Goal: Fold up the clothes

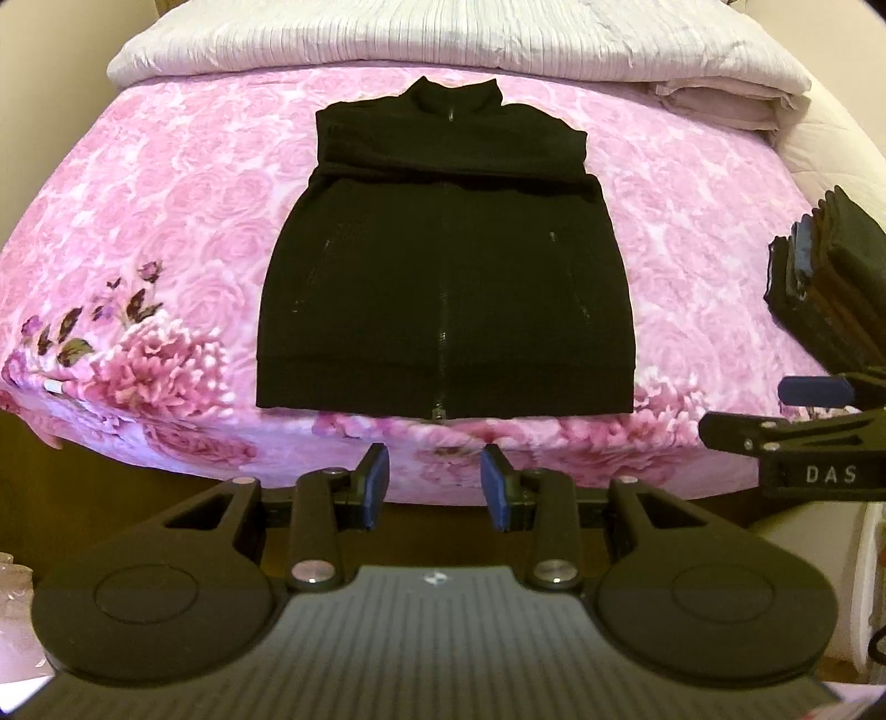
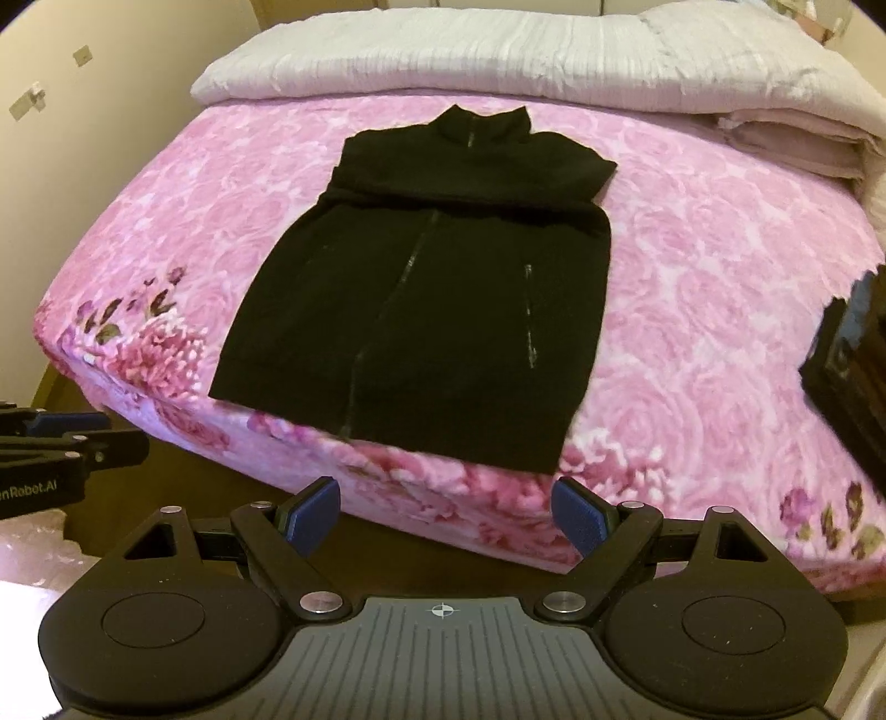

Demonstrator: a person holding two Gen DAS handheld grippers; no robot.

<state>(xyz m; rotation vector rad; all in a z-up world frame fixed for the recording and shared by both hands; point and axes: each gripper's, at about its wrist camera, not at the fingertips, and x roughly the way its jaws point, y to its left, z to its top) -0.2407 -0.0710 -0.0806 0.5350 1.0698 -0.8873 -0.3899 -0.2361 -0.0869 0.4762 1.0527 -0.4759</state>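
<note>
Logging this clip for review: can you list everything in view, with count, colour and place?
jacket: one, black, zipped, sleeves folded in, flat mid-bed, hem toward the near edge
bedspread: one, pink floral, covering the bed
quilt: one, pale, bunched along the far side
folded linen: one pile, pale pink, far right corner
folded clothes stack: one, dark, right side of the bed
left gripper: one, black with blue pads, open, before the bed's near edge
right gripper: one, same colours, open wider, before the bed's near edge

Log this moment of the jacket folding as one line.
black zip jacket: sleeves folded in, flat on floral bedspread | left gripper: open, empty | right gripper: open, empty
</note>
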